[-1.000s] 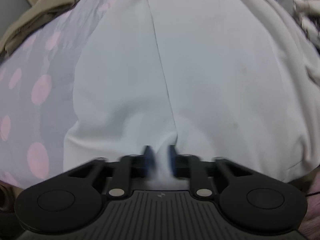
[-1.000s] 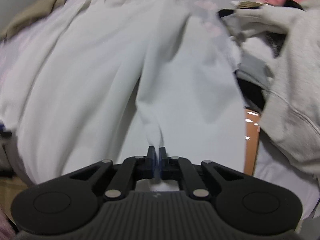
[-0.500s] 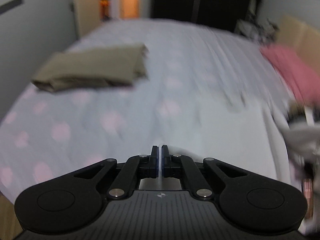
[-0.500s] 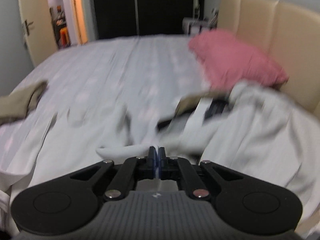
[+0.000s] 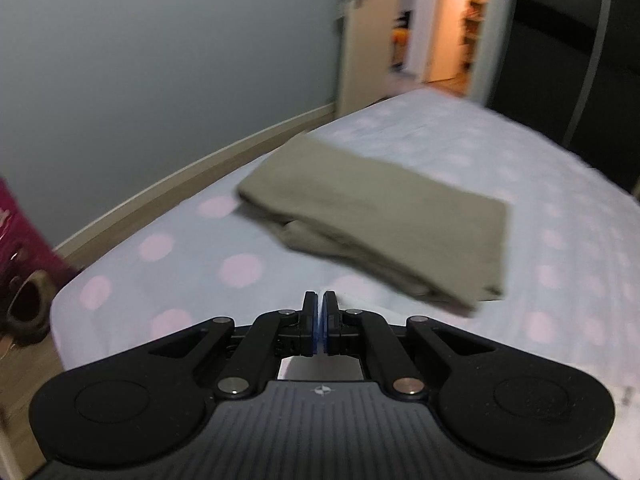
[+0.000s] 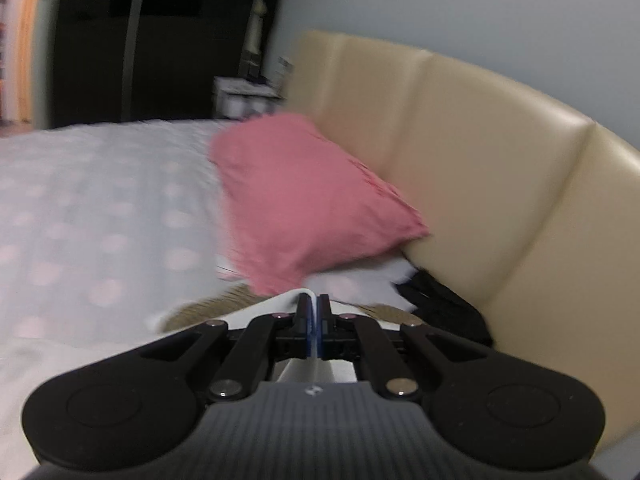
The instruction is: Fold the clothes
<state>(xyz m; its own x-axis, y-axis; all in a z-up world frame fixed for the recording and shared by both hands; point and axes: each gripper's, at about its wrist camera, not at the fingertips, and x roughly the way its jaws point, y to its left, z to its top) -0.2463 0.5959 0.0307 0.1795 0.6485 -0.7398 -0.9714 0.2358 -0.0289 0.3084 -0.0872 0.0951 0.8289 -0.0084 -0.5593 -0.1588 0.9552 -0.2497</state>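
- The white garment (image 6: 280, 304) could be slipping out if it is being lifted too fast, since only a thin edge is being pinched.
- The right gripper (image 6: 313, 312) is being kept clenched on that edge, with cloth showing between and below its fingers.
- The left gripper (image 5: 319, 316) is being kept clenched too; white fabric (image 5: 320, 368) is being glimpsed just beneath its fingers.
- A folded khaki garment (image 5: 380, 216) is lying ahead of the left fingers.

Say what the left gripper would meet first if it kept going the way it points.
Most likely the spotted bedsheet just ahead of the left gripper, short of the folded khaki garment; blur leaves depth uncertain.
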